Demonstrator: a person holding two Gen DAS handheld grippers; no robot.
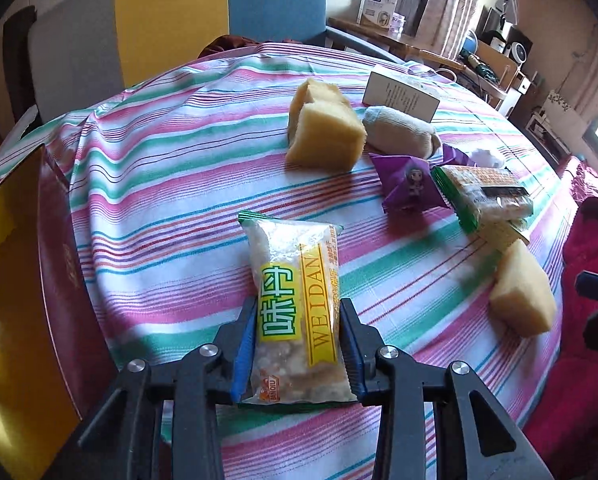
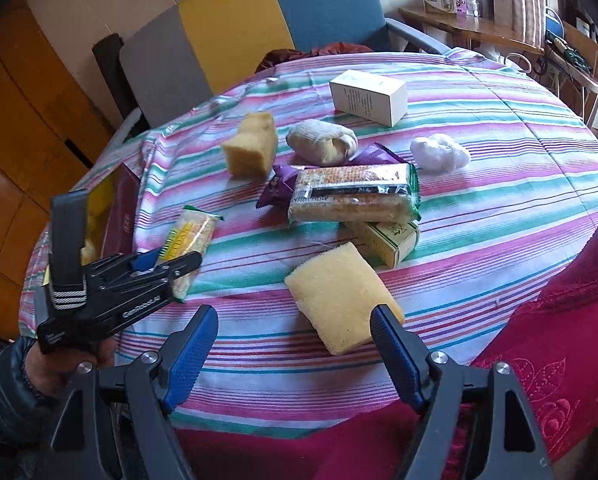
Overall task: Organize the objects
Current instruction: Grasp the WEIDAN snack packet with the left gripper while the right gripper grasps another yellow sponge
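Between left gripper [image 1: 299, 344] jaws, snack packet [image 1: 295, 308].

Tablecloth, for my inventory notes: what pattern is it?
Pink, green and white stripes on the tablecloth; right wrist view.

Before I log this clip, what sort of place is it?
Most likely a lived-in home room: a table under a striped tablecloth, a colour-blocked upholstered chair behind it, and a cluttered wooden side desk by curtains.

Clear snack packet [image 1: 297, 312] with yellow label — pinched lengthwise in the left claw [image 1: 299, 344] above striped cloth.
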